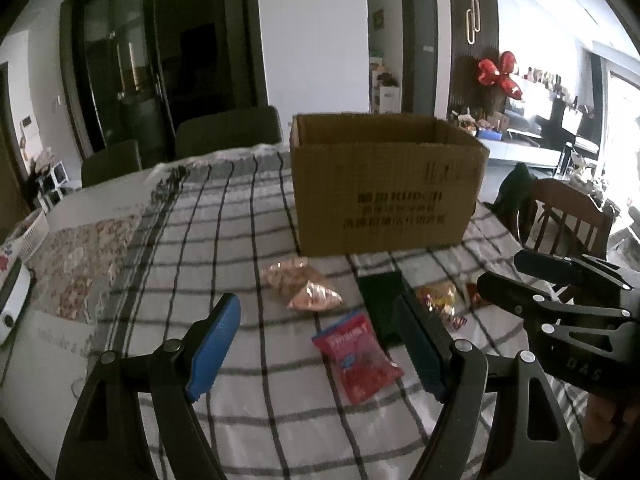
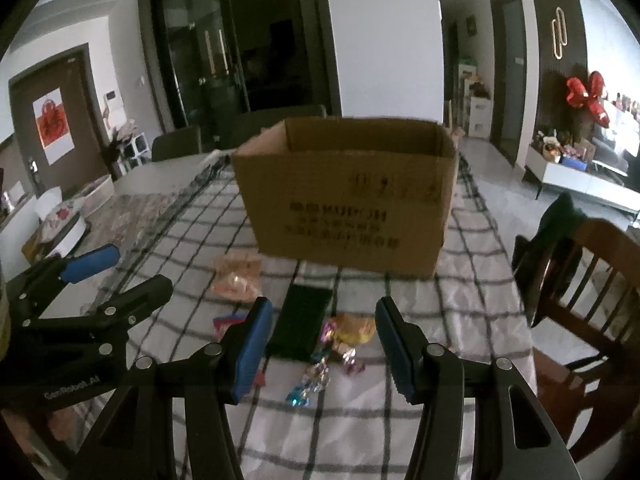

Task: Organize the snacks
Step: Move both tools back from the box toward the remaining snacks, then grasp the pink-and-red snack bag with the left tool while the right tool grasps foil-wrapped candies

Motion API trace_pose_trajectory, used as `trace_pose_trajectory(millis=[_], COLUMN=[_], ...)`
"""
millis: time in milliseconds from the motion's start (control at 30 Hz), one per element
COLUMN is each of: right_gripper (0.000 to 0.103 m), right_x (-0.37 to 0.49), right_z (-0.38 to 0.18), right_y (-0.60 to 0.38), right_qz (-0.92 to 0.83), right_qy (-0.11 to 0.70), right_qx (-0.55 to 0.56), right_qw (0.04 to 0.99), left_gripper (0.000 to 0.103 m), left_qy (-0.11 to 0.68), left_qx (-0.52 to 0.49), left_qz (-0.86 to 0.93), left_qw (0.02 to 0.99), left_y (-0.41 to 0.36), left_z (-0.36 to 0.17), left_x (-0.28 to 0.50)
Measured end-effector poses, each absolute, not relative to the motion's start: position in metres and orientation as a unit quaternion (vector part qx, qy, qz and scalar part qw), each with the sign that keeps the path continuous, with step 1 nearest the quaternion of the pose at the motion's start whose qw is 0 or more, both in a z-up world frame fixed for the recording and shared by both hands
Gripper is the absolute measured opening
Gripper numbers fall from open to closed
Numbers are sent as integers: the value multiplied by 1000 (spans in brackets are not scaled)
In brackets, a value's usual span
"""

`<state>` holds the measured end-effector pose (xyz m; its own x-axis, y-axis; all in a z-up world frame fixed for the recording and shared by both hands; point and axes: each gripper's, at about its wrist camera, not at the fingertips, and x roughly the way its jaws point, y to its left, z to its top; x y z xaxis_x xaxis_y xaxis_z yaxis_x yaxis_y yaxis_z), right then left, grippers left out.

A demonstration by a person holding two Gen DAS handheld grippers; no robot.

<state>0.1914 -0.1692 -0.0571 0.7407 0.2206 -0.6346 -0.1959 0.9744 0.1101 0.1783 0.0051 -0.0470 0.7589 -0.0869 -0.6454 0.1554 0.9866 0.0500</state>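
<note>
An open cardboard box (image 1: 384,184) stands on the checked tablecloth; it also shows in the right wrist view (image 2: 348,196). In front of it lie a clear bag of pinkish snacks (image 1: 300,286) (image 2: 236,276), a red snack packet (image 1: 358,354), a dark green flat pack (image 1: 378,304) (image 2: 302,324), a yellow packet (image 1: 436,296) (image 2: 356,328) and several small foil candies (image 2: 316,376). My left gripper (image 1: 320,344) is open and empty above the red packet. My right gripper (image 2: 320,348) is open and empty above the candies and green pack.
The table (image 1: 224,216) carries a checked cloth with a floral mat (image 1: 84,264) at the left. A wooden chair (image 2: 580,288) stands at the right edge. Dark chairs (image 1: 228,132) stand behind the table. A white device (image 1: 12,304) lies at far left.
</note>
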Motion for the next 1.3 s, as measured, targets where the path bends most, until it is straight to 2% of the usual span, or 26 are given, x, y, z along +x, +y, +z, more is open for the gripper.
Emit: trace_pose_trajectory(millis=[367, 467, 1300], right_gripper=[54, 47, 27], right_x=[193, 197, 219], right_z=[-91, -99, -147], right_y=[-160, -158, -152], right_qz=[130, 136, 130], right_qy=[384, 397, 449], right_qx=[20, 24, 33], right_qw=[914, 907, 883], left_gripper=[79, 79, 79], left_qy=[380, 388, 441], left_qx=[49, 48, 13], left_qz=[-48, -47, -51], left_qw=[923, 919, 896], left_y=[9, 9, 9], left_z=[-79, -86, -124], left_x=[175, 176, 193])
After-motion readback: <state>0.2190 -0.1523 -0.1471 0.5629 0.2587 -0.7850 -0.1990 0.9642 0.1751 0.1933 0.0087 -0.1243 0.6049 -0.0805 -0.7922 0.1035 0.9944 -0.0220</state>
